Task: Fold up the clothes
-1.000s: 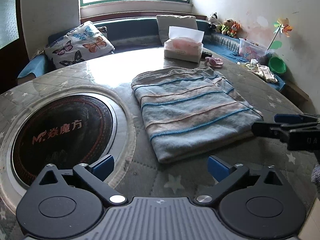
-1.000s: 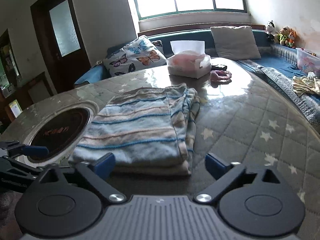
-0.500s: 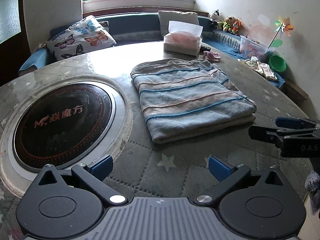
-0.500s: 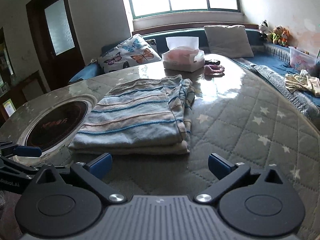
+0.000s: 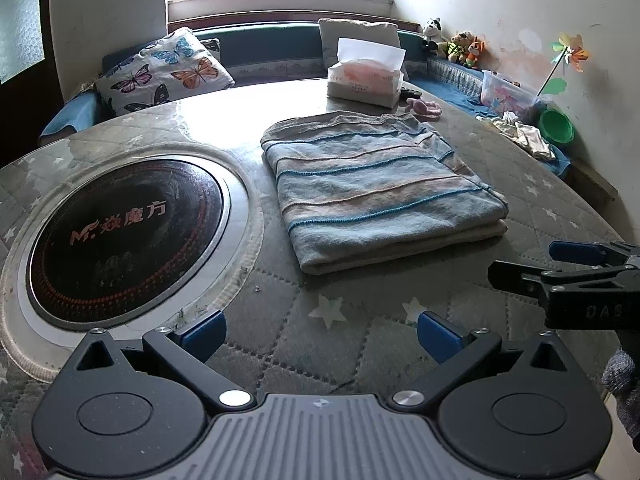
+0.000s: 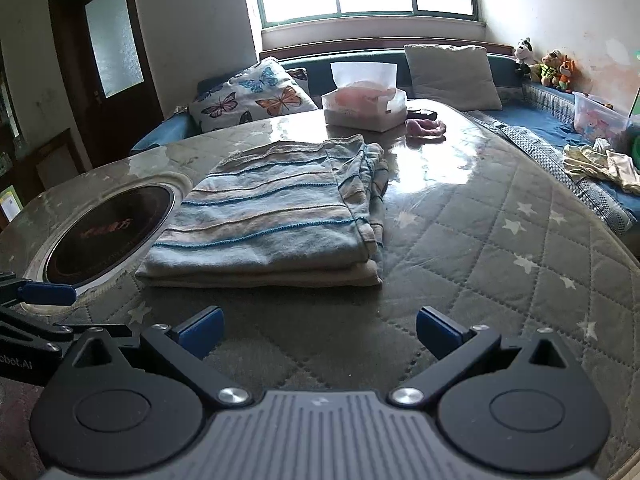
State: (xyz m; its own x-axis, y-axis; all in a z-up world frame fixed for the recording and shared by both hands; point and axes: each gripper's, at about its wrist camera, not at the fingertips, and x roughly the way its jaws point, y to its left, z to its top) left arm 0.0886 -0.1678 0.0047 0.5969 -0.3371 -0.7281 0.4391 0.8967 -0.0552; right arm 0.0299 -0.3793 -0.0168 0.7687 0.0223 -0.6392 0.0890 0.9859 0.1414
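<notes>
A blue and beige striped garment (image 5: 376, 188) lies folded in a neat rectangle on the quilted round table (image 5: 360, 340); it also shows in the right wrist view (image 6: 272, 220). My left gripper (image 5: 320, 336) is open and empty, hovering above the table short of the garment's near edge. My right gripper (image 6: 318, 330) is open and empty, also short of the garment. The right gripper shows at the right edge of the left wrist view (image 5: 560, 272). The left gripper shows at the left edge of the right wrist view (image 6: 36, 304).
A round black induction cooktop (image 5: 124, 232) is set into the table left of the garment. A tissue box (image 5: 366, 80) and a small pink object (image 5: 424, 106) sit at the table's far side. A bench with cushions (image 6: 252, 96) and loose clothes (image 6: 600, 164) surrounds the table.
Both grippers have drawn back and up from the folded garment, so it looks farther away. Both stay open. The garment has not moved.
</notes>
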